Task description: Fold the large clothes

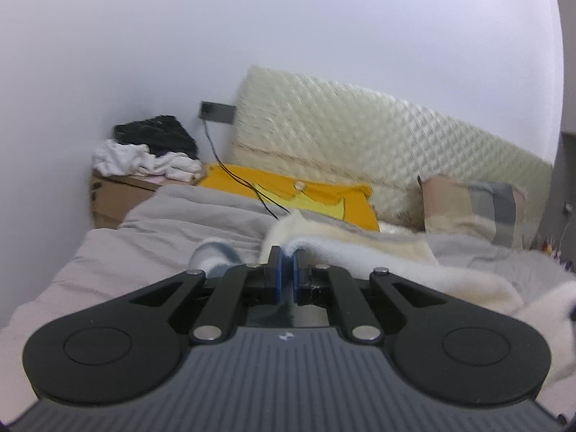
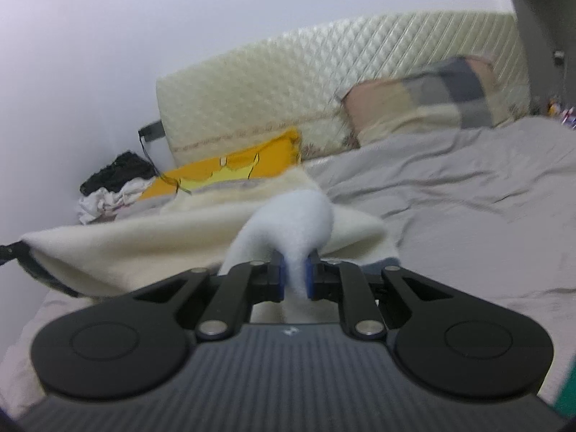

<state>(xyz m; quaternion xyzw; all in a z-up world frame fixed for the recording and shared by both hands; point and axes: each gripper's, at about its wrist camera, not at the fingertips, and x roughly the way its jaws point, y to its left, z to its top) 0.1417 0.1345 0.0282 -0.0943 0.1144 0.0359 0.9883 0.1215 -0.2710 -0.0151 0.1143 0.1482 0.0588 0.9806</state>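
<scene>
Fleece (image 2: 144,248) stretches sideways between both tools, left gripper (image 1: 287,252) pinching one end, right gripper (image 2: 295,266) clamped on the other, over the bed (image 2: 450,198)

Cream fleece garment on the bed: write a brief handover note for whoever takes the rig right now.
Left gripper: jaws shut on an edge of the cream fleece garment.
Right gripper: jaws shut on a bunched white part of it.
Garment: held up between both grippers over the grey bedsheet.
Done: both ends gripped.
Left: lay it flat and finish the folds; how many are made cannot be told.
</scene>
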